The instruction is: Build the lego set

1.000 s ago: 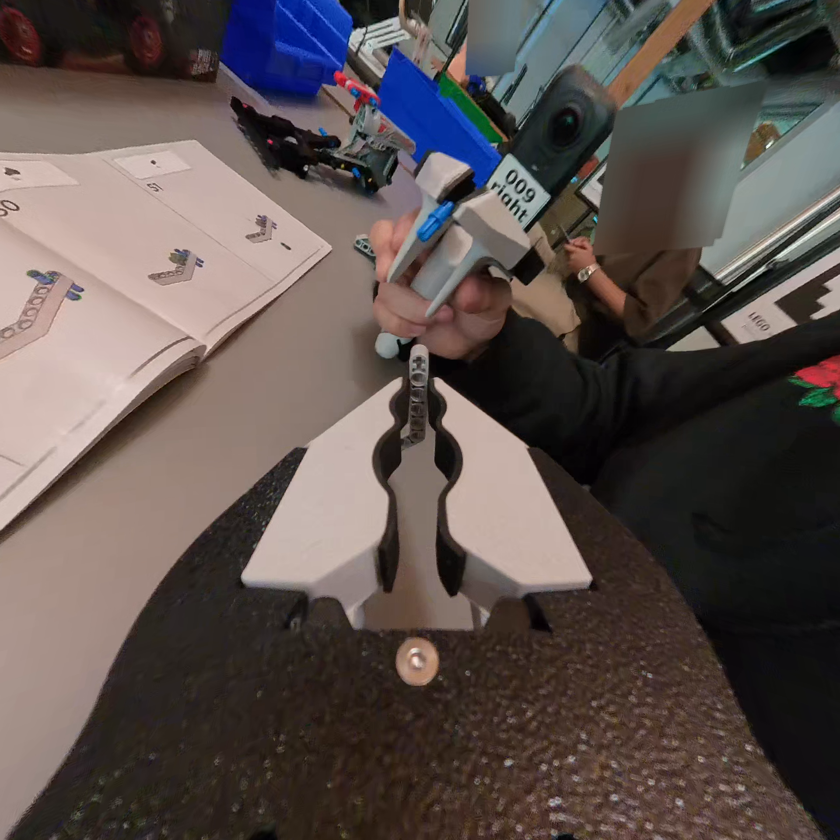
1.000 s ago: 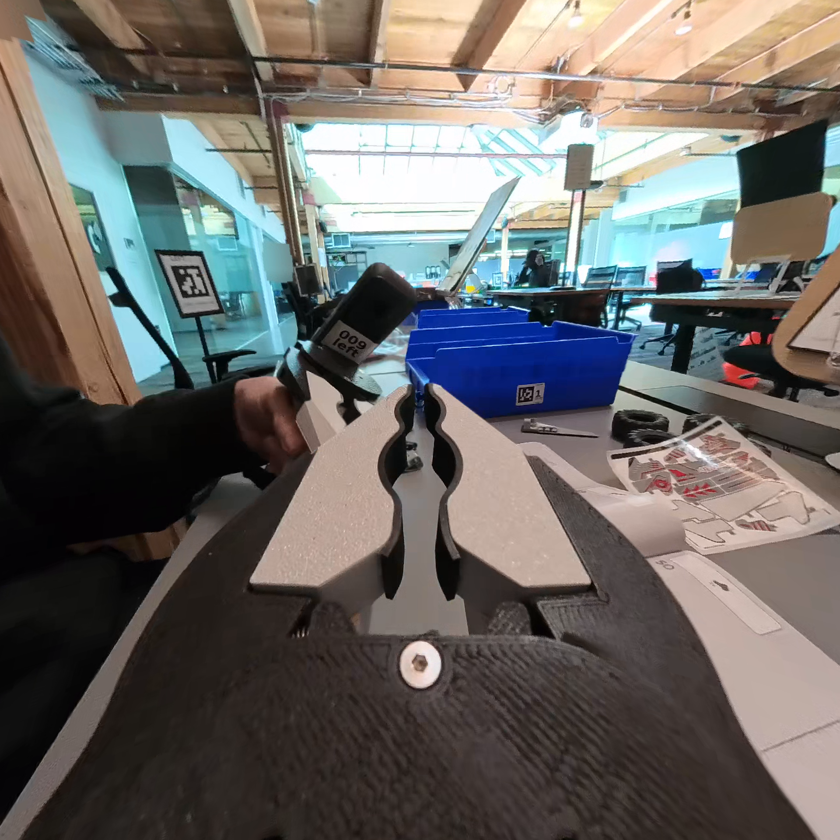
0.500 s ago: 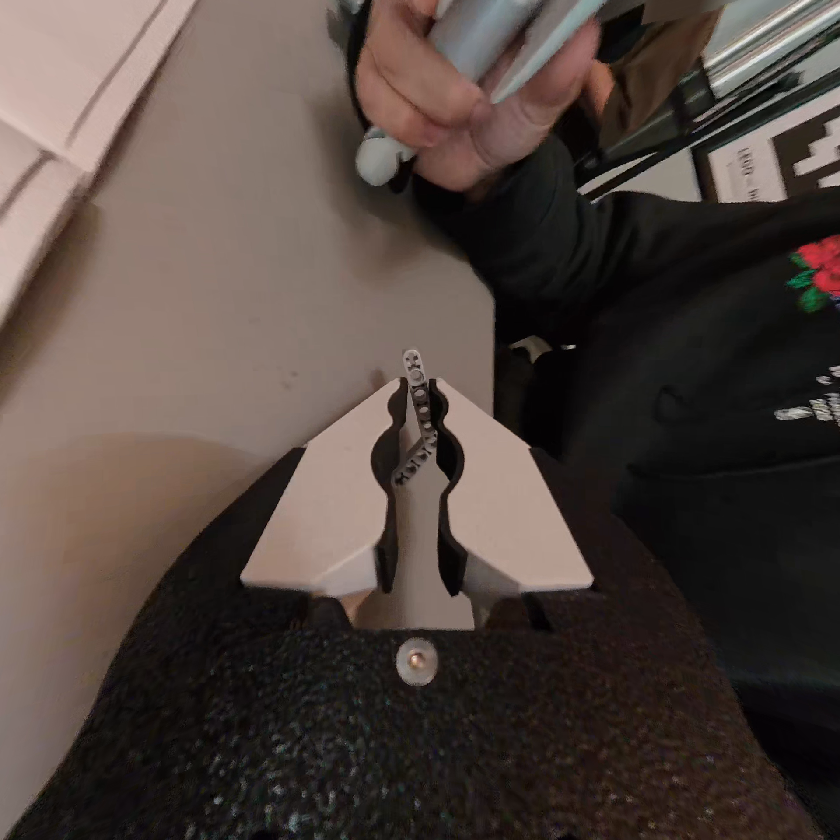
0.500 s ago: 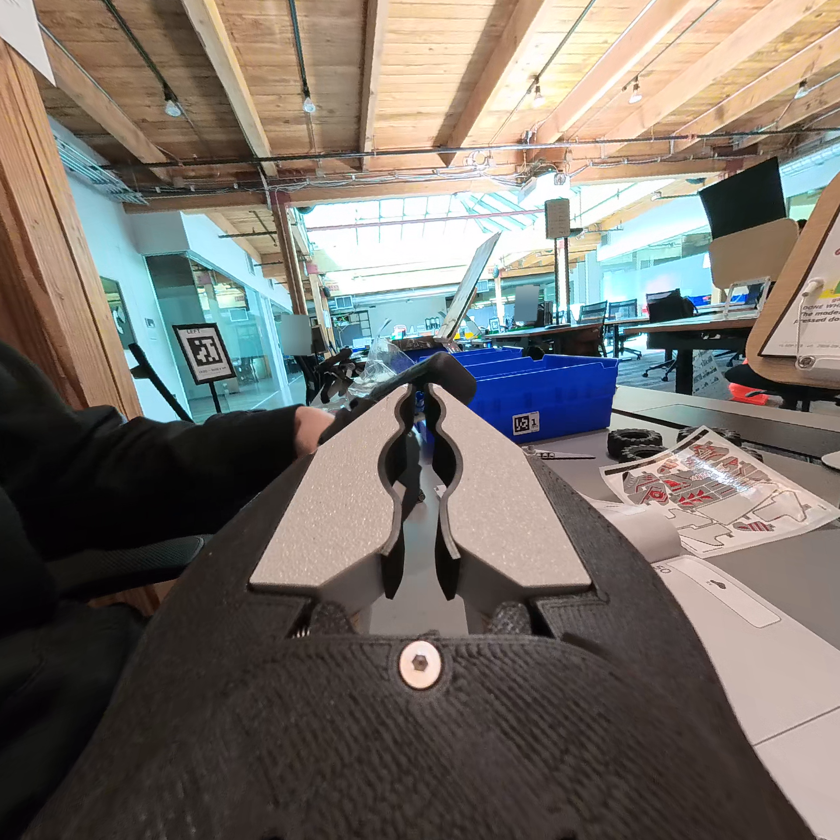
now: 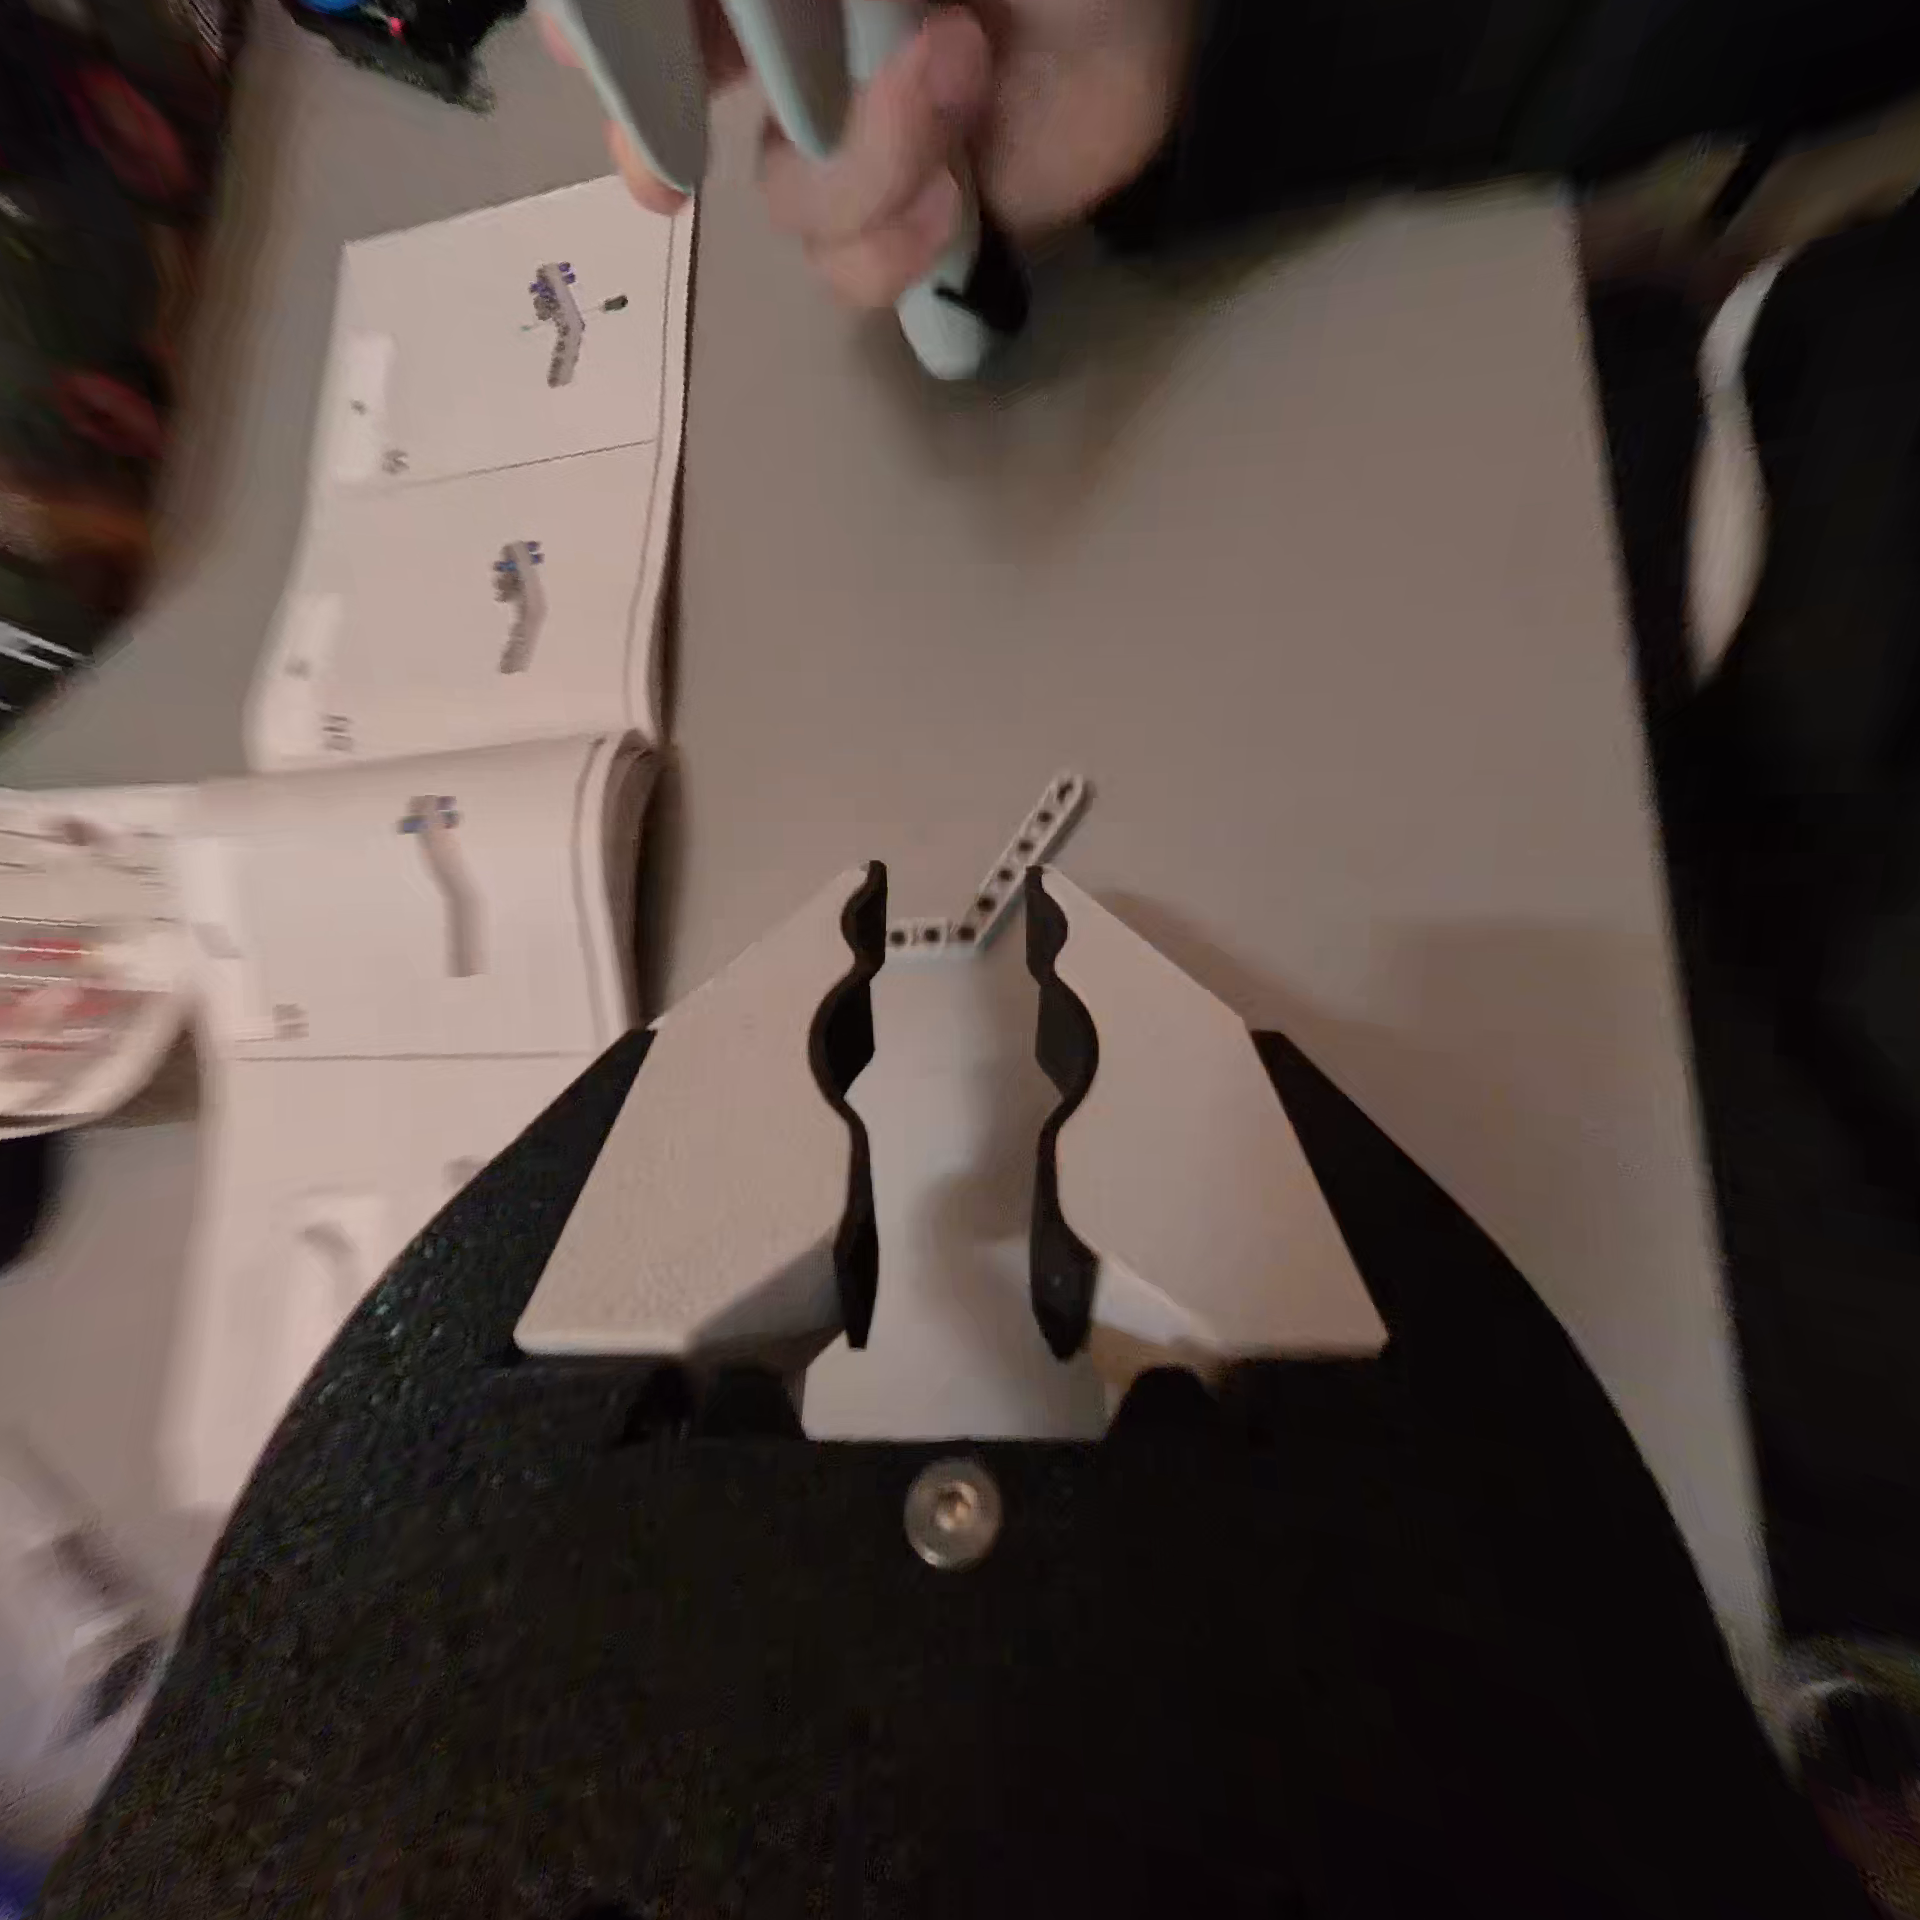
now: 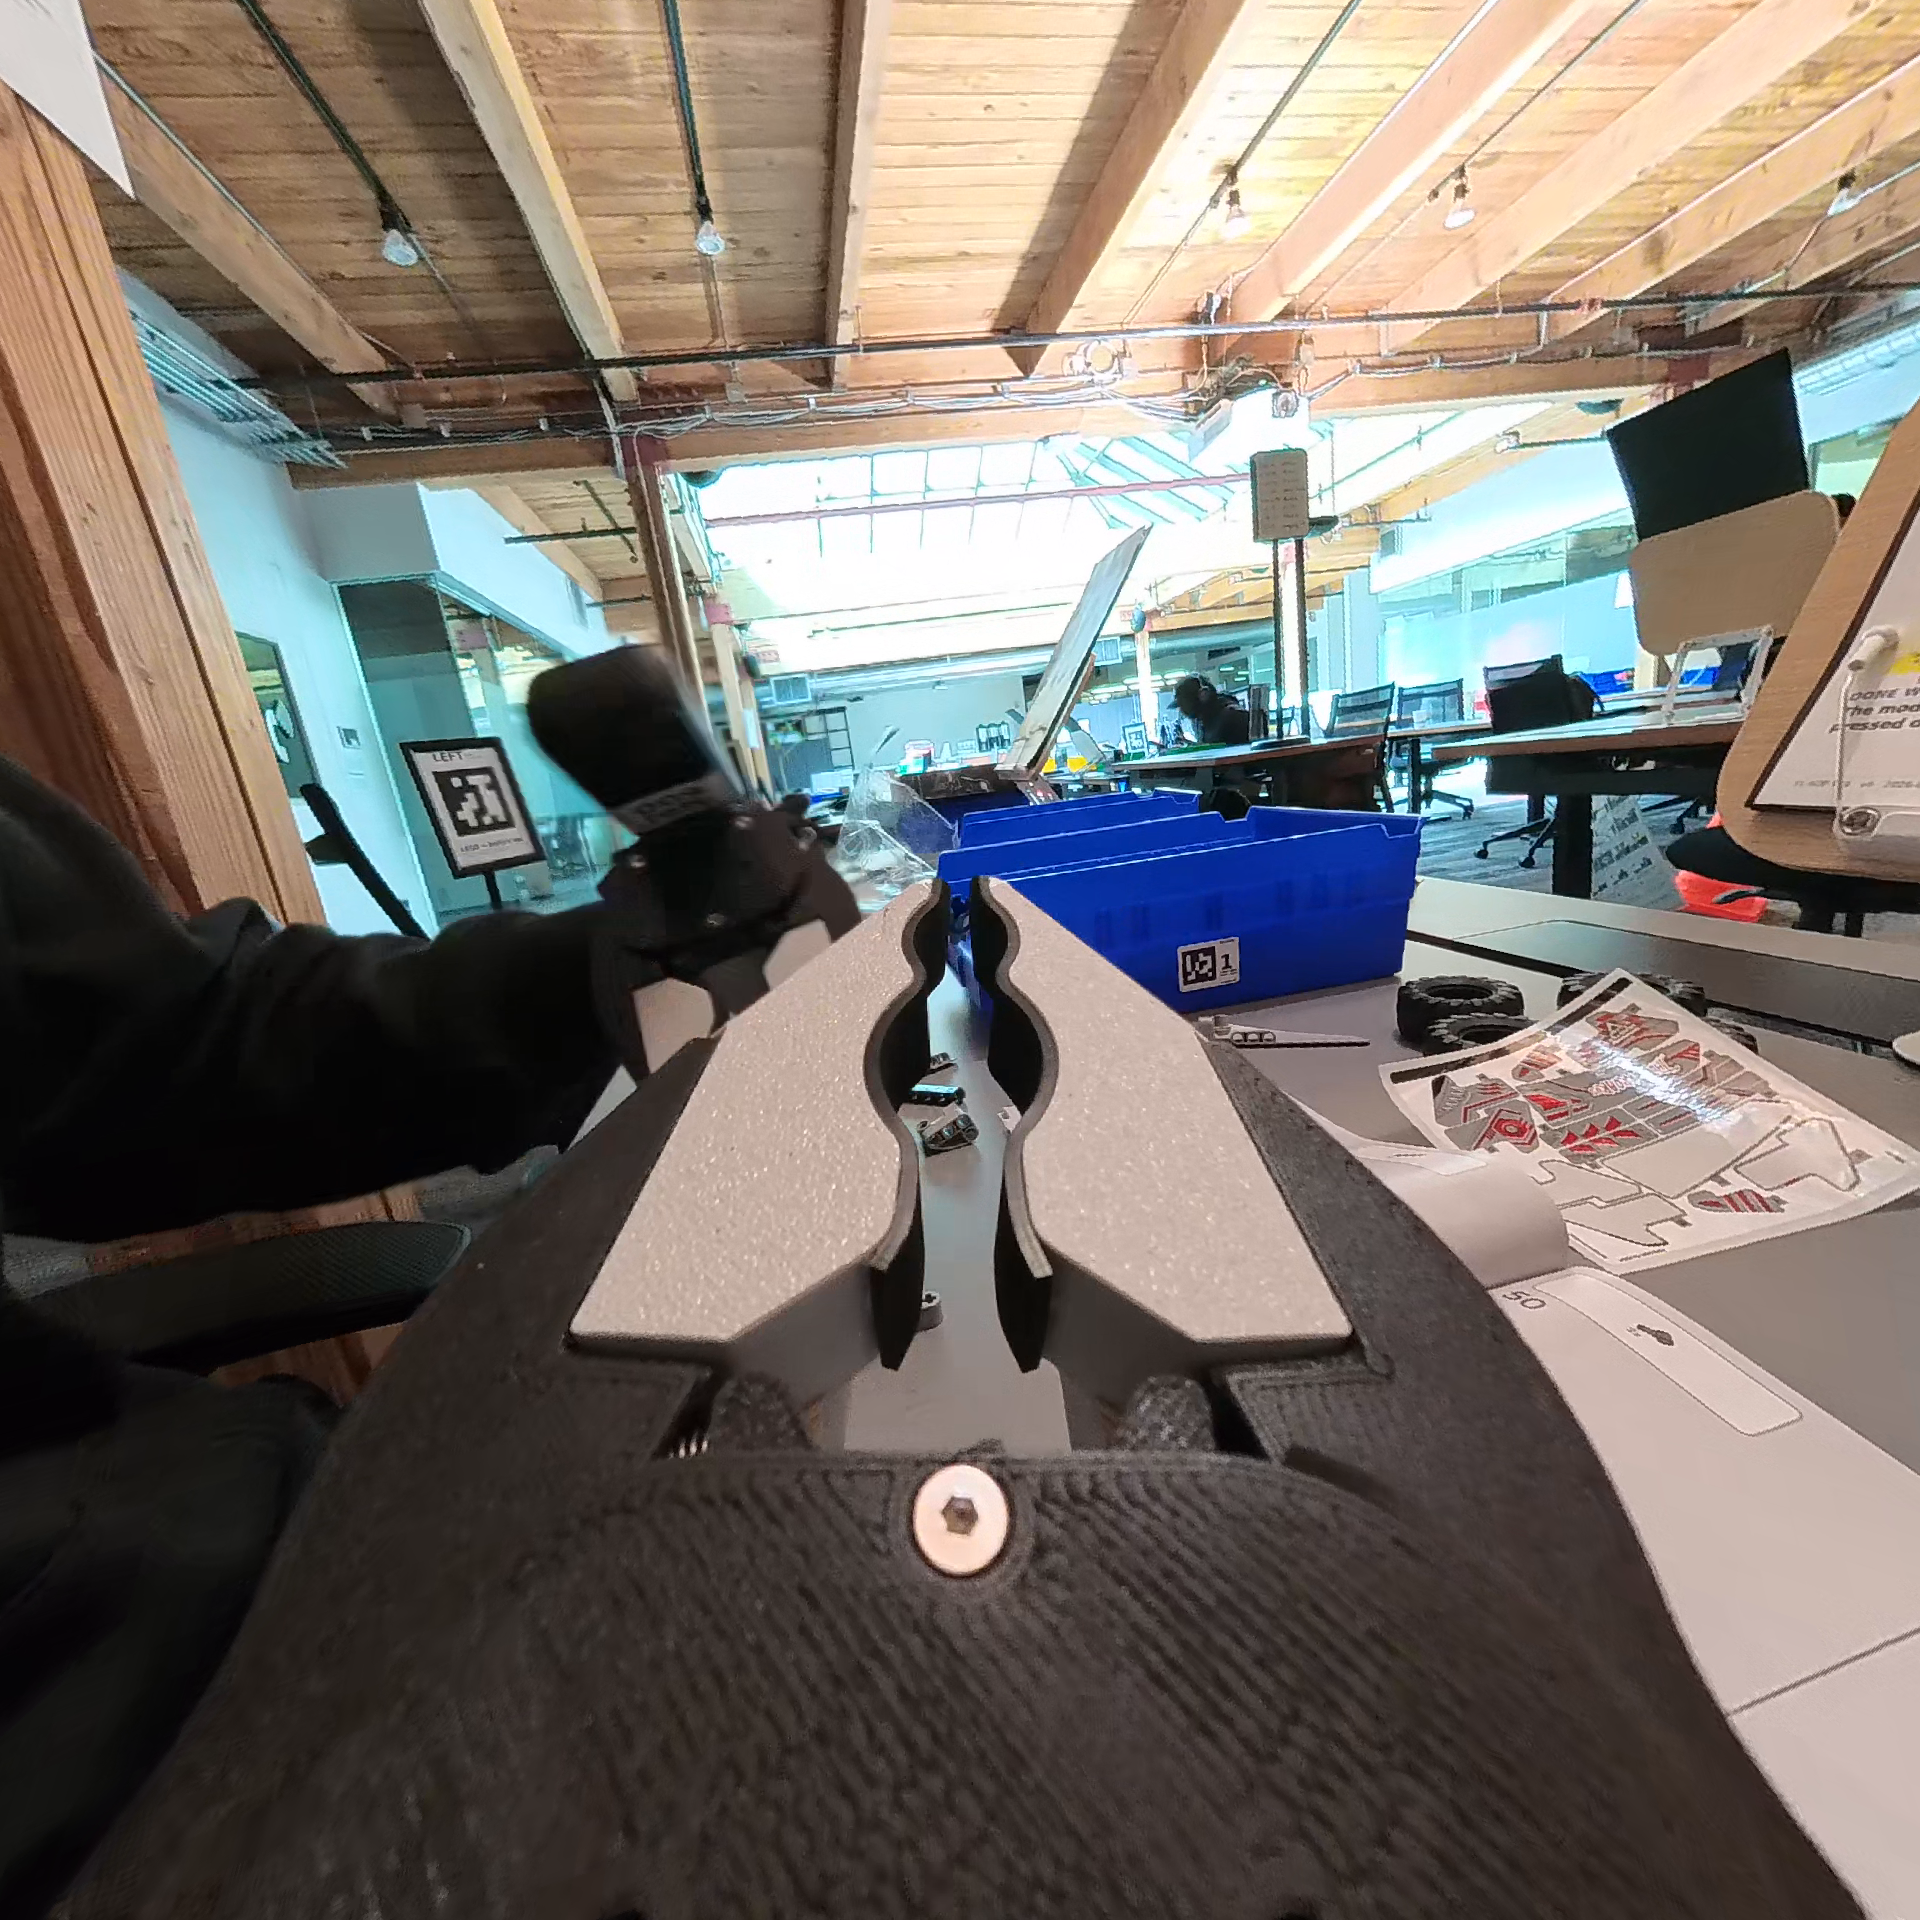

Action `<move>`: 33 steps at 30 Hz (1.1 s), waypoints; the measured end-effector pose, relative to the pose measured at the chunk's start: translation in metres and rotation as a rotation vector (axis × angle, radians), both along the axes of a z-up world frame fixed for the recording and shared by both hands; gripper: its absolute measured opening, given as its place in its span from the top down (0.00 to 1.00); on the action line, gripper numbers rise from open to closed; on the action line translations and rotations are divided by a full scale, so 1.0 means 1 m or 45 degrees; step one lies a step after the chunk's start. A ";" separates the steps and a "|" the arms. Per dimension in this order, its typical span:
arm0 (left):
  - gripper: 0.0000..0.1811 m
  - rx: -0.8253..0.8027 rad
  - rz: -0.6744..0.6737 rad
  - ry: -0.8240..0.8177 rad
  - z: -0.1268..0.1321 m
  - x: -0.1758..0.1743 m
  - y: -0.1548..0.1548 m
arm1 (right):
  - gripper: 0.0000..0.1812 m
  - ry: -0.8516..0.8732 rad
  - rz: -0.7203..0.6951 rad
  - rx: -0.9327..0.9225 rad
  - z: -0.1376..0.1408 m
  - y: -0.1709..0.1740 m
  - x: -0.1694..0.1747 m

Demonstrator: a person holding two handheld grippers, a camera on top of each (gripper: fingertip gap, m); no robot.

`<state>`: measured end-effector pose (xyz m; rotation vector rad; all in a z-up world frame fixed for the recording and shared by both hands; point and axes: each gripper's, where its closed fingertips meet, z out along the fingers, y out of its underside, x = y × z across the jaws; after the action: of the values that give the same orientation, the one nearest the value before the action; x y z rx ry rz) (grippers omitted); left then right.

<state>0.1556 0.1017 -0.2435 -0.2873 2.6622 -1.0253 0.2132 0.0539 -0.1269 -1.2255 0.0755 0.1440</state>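
Note:
A grey bent beam (image 5: pixel 1023 852) lies on the grey table (image 5: pixel 1195 582). Its short arm sits between the tips of my left gripper (image 5: pixel 956 878) and its long arm points away to the right. The left jaws stand apart, and whether they still touch the beam is unclear. The left gripper shows blurred in the right wrist view (image 6: pixel 696 997). My right gripper (image 6: pixel 961 899) has its jaws almost together, and I cannot make out anything between them. A hand (image 5: pixel 883 177) holds the right gripper's handle at the top of the left wrist view.
The open instruction booklet (image 5: pixel 499 499) lies left of the beam and also shows in the right wrist view (image 6: pixel 1662 1455). A sticker sheet (image 6: pixel 1621 1122), black tyres (image 6: pixel 1455 1013), blue bins (image 6: pixel 1195 914) and small dark pieces (image 6: pixel 940 1127) are beyond. The table edge runs on the right (image 5: pixel 1621 727). Some 15 centimeters of space lies between my two pairs of fingers.
My left gripper was shut on the beam and has opened, leaving the beam on the table. Its view has swung round over the table and booklet. The right gripper stays shut.

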 end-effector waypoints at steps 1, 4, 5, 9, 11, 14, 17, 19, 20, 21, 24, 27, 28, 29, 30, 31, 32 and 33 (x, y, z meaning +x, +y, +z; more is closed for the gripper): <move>0.87 0.093 -0.027 -0.104 0.000 -0.001 0.007 | 0.99 -0.002 0.002 -0.003 0.000 0.001 0.000; 0.88 0.202 -0.088 -0.226 -0.001 -0.001 0.014 | 0.99 -0.006 0.010 -0.014 -0.002 0.003 -0.001; 0.88 0.210 -0.108 -0.249 -0.001 0.001 0.014 | 0.99 -0.005 0.013 -0.017 -0.002 0.004 -0.002; 0.88 0.324 -0.299 -0.277 -0.007 0.000 0.006 | 0.99 -0.013 0.008 -0.033 -0.005 0.004 -0.003; 0.87 0.415 -0.384 -0.245 -0.014 -0.002 0.006 | 0.99 -0.016 0.004 -0.036 -0.006 0.004 -0.002; 0.88 0.527 -0.470 -0.195 -0.026 -0.002 0.008 | 0.99 -0.023 0.004 -0.041 -0.006 0.004 -0.002; 0.93 0.559 -0.489 -0.202 -0.033 0.000 0.009 | 0.99 -0.035 0.003 -0.050 -0.007 0.005 -0.003; 0.94 0.545 -0.458 -0.208 -0.032 0.004 0.009 | 0.99 -0.032 0.007 -0.050 -0.007 0.005 -0.003; 0.95 0.534 -0.445 -0.207 -0.032 0.005 0.009 | 0.99 -0.031 0.008 -0.049 -0.007 0.005 -0.003; 0.96 0.519 -0.432 -0.201 -0.032 0.005 0.008 | 0.99 -0.031 0.008 -0.049 -0.007 0.005 -0.003; 0.99 0.460 -0.358 -0.094 -0.031 0.001 0.007 | 0.99 -0.029 0.010 -0.044 -0.006 0.005 -0.003; 1.00 0.293 -0.243 0.130 -0.026 -0.006 0.003 | 0.99 -0.023 0.008 -0.037 -0.005 0.004 -0.002; 1.00 0.242 -0.204 0.218 -0.026 -0.008 0.003 | 0.99 -0.022 0.008 -0.035 -0.005 0.003 -0.002; 1.00 0.206 -0.176 0.296 -0.026 -0.010 0.004 | 0.99 -0.023 0.007 -0.037 -0.005 0.004 -0.002; 1.00 0.174 -0.159 0.379 -0.027 -0.013 0.005 | 0.99 -0.025 0.008 -0.039 -0.005 0.004 -0.002; 1.00 0.139 -0.134 0.445 -0.027 -0.015 0.005 | 0.99 -0.026 0.008 -0.039 -0.005 0.004 -0.003; 1.00 0.087 -0.123 0.528 -0.025 -0.020 0.003 | 0.99 -0.025 0.010 -0.037 -0.005 0.004 -0.003; 1.00 0.013 -0.117 0.644 -0.021 -0.027 -0.002 | 0.99 -0.023 0.010 -0.036 -0.005 0.003 -0.002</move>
<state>0.1289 0.1000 -0.2644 -0.4813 3.1535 -1.0825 0.2107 0.0573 -0.1320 -1.2550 0.0569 0.1388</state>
